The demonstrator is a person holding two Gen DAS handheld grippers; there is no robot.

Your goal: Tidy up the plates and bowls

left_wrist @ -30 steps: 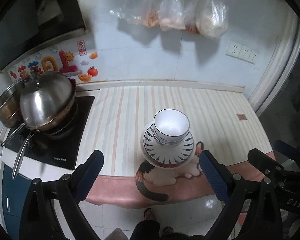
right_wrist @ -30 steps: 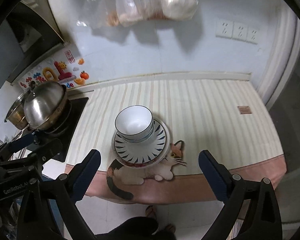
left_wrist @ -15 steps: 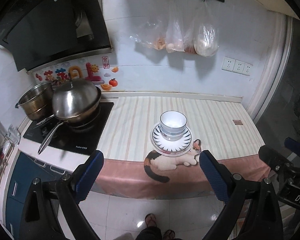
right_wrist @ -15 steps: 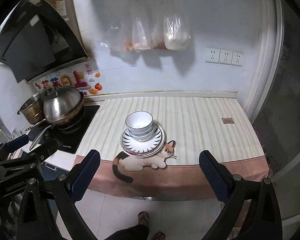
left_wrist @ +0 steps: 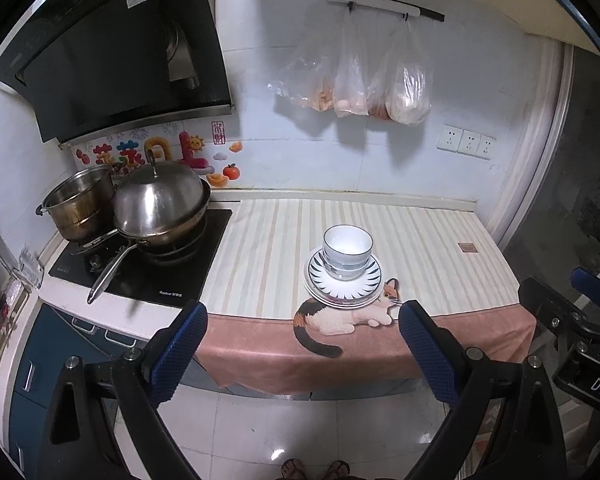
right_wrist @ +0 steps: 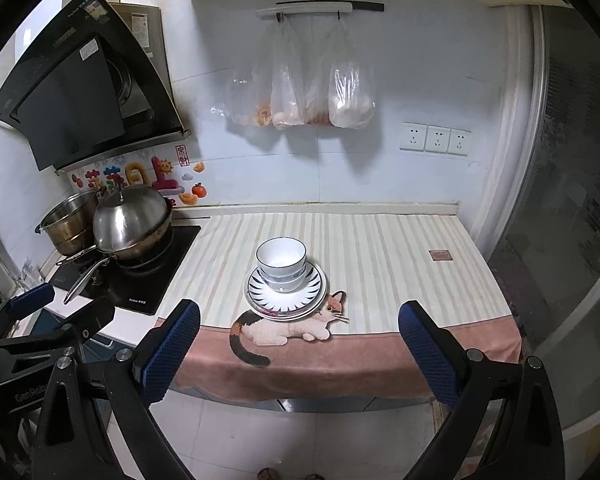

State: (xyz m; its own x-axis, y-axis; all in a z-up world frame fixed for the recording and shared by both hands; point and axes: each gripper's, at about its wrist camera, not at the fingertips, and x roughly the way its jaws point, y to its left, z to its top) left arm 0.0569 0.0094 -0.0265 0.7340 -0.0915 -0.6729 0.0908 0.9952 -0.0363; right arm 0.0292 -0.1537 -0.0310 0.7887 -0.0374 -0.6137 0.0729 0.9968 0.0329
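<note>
Left wrist view farther back than before, both tongs (left_wrist: 300, 344) (right_wrist: 300, 344) gaping empty, bowls (left_wrist: 347, 251) stacked on plates (left_wrist: 343, 286).

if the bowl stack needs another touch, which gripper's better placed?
Right, marginally. The stacked bowls sit almost centred between the open right gripper fingers; the open left gripper has them off toward its right finger. Both are well back from the counter, holding nothing.
</note>
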